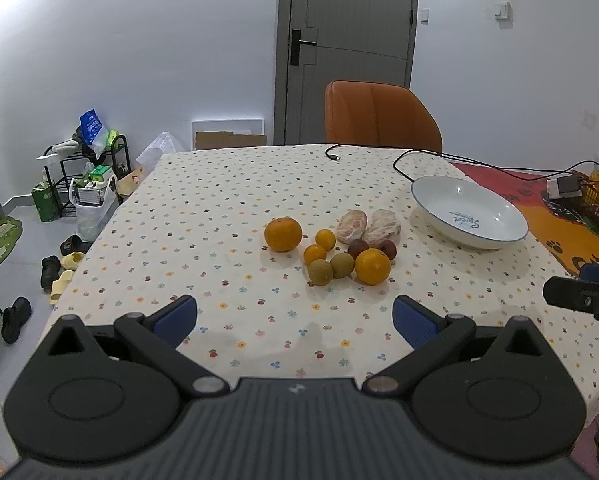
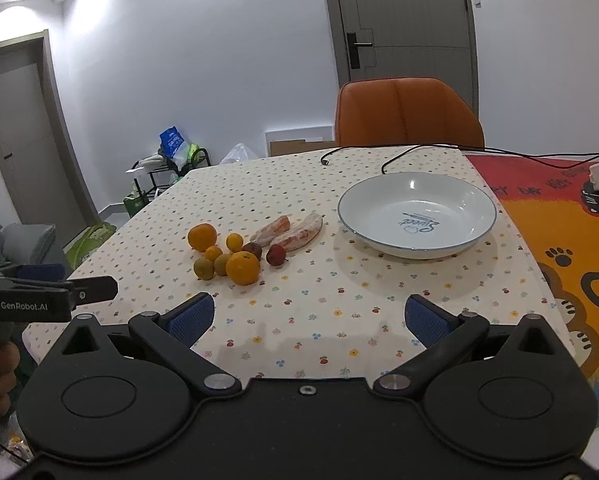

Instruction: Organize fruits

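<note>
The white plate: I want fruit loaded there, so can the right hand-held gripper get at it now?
Probably yes: the right hand-held gripper is open, and only bare tablecloth lies before the empty white plate.

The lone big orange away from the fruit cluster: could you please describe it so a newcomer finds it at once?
Start at the white plate on the dotted tablecloth, then look left past the two netted fruits to the fruit cluster. The orange sits at the cluster's far left, touching nothing, and it is far bigger than the small oranges beside it.
</note>
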Demonstrator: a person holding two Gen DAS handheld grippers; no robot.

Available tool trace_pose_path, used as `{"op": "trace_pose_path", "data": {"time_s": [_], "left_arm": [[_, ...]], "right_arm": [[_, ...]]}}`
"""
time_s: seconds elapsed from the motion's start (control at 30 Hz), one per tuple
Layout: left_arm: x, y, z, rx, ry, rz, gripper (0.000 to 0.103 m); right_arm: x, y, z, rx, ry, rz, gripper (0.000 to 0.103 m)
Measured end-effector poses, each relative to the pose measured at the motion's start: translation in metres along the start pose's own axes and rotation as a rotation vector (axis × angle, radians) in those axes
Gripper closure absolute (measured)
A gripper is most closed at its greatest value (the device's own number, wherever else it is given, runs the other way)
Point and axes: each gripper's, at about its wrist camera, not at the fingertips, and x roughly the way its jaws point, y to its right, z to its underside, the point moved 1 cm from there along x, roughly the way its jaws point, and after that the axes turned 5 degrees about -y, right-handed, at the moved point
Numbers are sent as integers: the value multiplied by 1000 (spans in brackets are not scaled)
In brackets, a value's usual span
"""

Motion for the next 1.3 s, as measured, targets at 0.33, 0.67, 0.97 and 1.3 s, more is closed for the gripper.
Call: {"op": "trace_pose_path", "data": {"time_s": [0.33,0.67,0.97,1.3], "left_arm": [[-4,2,2,6,8,-5,0],[-5,3,1,10,9,-2,0],[-5,3,1,12,15,0,0],[-4,4,3,35,11,25,0]], "right_arm": [[1,-2,1,-6,-6,11,0],[0,0,-1,-8,-2,14,0],[-1,-3,-2,-30,-2,4,0],[1,-5,-1,-46,16,17,0]]}}
